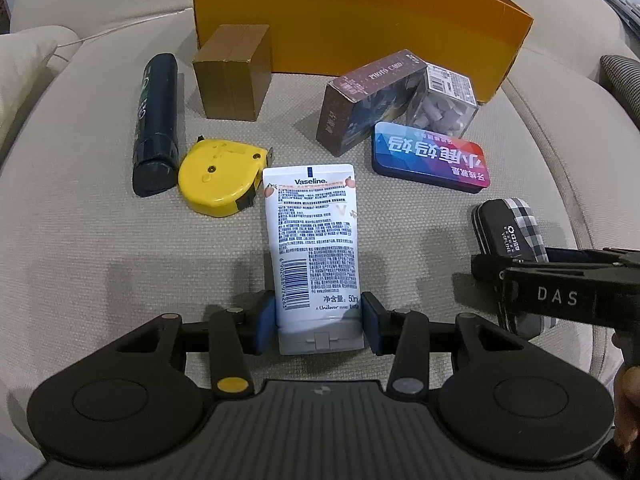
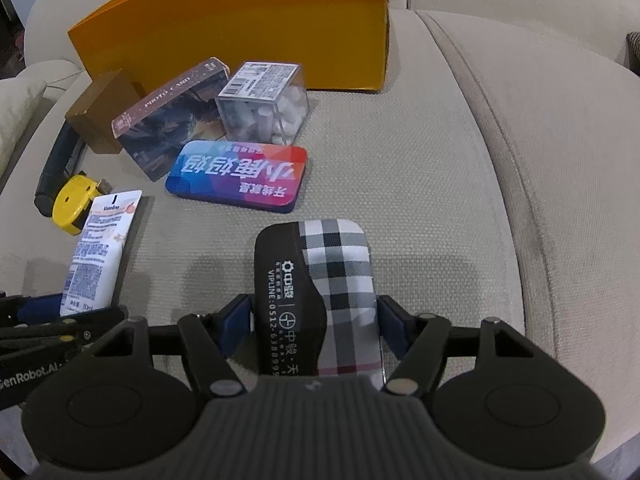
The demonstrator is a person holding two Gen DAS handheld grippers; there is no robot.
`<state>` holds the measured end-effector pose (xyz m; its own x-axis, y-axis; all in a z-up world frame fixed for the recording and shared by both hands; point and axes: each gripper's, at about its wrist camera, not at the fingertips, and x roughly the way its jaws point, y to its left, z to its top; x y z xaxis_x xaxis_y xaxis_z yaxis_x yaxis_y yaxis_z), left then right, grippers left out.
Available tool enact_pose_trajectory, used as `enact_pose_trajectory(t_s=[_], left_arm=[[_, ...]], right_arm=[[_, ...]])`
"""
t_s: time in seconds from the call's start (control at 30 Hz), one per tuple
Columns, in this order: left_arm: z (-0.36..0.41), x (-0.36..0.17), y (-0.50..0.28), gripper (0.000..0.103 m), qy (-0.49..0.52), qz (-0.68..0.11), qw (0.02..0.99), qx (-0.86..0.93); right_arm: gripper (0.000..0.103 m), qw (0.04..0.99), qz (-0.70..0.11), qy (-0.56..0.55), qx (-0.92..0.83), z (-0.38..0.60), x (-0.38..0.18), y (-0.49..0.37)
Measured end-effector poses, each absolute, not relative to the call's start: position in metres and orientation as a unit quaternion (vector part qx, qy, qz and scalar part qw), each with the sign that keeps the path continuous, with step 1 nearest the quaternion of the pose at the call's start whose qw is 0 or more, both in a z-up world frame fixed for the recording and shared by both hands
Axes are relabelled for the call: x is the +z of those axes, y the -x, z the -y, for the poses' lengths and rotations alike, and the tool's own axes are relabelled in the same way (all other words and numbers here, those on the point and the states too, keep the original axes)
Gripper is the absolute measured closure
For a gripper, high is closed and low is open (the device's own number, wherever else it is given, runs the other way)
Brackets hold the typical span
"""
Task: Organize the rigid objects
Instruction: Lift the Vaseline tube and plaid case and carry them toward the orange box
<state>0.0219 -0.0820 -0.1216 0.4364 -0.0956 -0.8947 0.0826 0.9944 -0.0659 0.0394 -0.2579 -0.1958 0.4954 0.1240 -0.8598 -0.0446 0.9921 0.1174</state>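
Observation:
A white Vaseline tube [image 1: 312, 240] lies on the beige sofa cushion [image 1: 100, 240] with its cap toward me. My left gripper [image 1: 319, 320] is shut on it, the blue pads pressed against both sides just above the cap. A black and plaid hard case [image 2: 316, 288] lies flat on the cushion to the right. My right gripper [image 2: 314, 320] straddles its near half. The right pad sits at the case's edge and a thin gap shows at the left pad [image 2: 238, 320], so the jaws are open around the case.
Behind stand an open orange box [image 1: 360, 12], a small brown box [image 1: 232, 76], a photo card box [image 1: 368, 100] and a clear box of white pieces [image 1: 444, 104]. A blue-red tin [image 1: 430, 160], a yellow tape measure [image 1: 218, 176] and a dark bottle [image 1: 158, 120] lie nearer.

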Motion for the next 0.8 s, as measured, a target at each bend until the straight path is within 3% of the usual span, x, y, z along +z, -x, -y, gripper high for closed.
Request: enact_pose_trajectory(t_s=[0.8], left_arm=[[0.076, -0.11, -0.008, 0.052, 0.007, -0.501, 0.864, -0.057]], right_arm=[[0.034, 0.861, -0.471, -0.175, 0.074, 0.292, -0.175, -0.023]])
